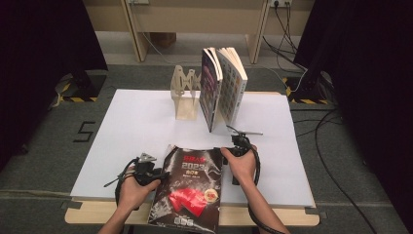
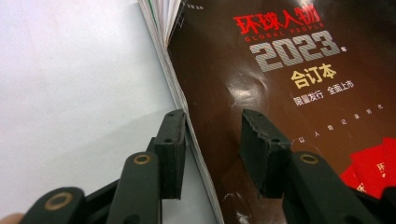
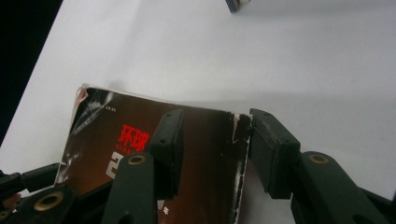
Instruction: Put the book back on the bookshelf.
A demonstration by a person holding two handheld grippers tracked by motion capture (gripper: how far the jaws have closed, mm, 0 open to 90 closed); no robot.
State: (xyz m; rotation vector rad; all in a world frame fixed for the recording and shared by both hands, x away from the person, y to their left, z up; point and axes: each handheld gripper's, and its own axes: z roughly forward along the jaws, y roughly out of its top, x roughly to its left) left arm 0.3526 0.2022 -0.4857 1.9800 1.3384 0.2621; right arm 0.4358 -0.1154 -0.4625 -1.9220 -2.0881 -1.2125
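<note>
Left gripper (image 2: 212, 154): half open, astride the magazine (image 1: 189, 187) page edge, unclamped.
Right gripper (image 3: 215, 151): parted over spine corner, readying lift.

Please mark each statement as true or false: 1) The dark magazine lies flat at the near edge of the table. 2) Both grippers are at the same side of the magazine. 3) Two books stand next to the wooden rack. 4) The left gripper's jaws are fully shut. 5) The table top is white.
1) True: the dark magazine lies flat at the near edge and overhangs it a little.
2) False: the left gripper is at its left edge, the right gripper at its upper right corner.
3) True: two books stand leaning together beside the wooden rack.
4) False: the jaws stand apart, straddling the magazine's page edge.
5) True: the table is white.
</note>
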